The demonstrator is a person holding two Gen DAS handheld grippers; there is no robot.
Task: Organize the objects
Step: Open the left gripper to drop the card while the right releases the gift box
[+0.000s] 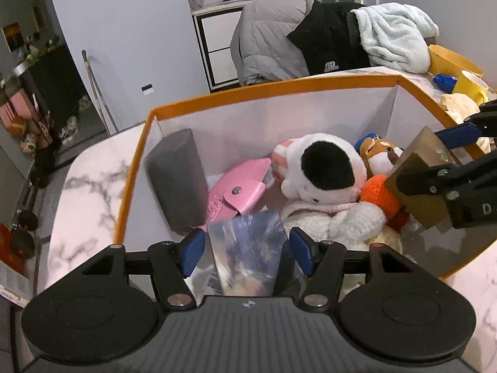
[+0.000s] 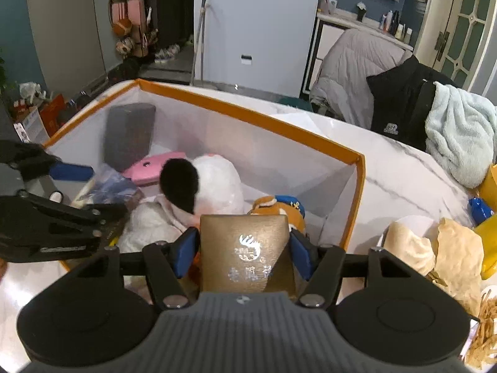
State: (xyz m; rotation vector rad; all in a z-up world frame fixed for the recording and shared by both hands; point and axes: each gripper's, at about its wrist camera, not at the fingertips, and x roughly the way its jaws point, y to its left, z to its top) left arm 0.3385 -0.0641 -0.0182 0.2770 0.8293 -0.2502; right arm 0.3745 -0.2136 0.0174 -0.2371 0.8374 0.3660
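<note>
- The left wrist view is showing the left gripper (image 1: 247,250) hanging over the near edge of the orange-rimmed box (image 1: 273,80), its blue pads (image 1: 192,248) standing apart with a shiny plastic-wrapped packet (image 1: 248,255) between them; a small gap is showing on each side of the packet, so the pads are not pressing on it.
- The same view is showing the right gripper (image 1: 435,168) coming in from the right edge, clamped on a brown box (image 1: 416,186) held tilted above the toys.
- The right wrist view is giving what the other cannot: the brown box (image 2: 245,248) head-on, with a silver emblem and characters printed on its face (too blurred to read), and the right gripper (image 2: 245,253) with its pads (image 2: 186,255) sitting against both sides of it.
- Inside the box (image 2: 248,110), both views are showing a grey block (image 1: 177,183) leaning against the far left corner, a pink case (image 1: 239,192) just beside it, a white plush with a black patch (image 1: 323,168), and a brown-and-white plush (image 1: 379,155) next to it.
- An orange knitted toy (image 1: 380,200) is appearing only in the left wrist view; from the right wrist it is lying mostly hidden behind the brown box.
- The left gripper (image 2: 52,192) is being cut off at the left edge of the right wrist view, with only one blue pad clearly visible there.
- The packet's lower end is disappearing behind the gripper body, and its print is smeared.
- A yellow mug (image 1: 470,85) is standing on the marble table (image 1: 90,183) outside the box, partly cut off.
</note>
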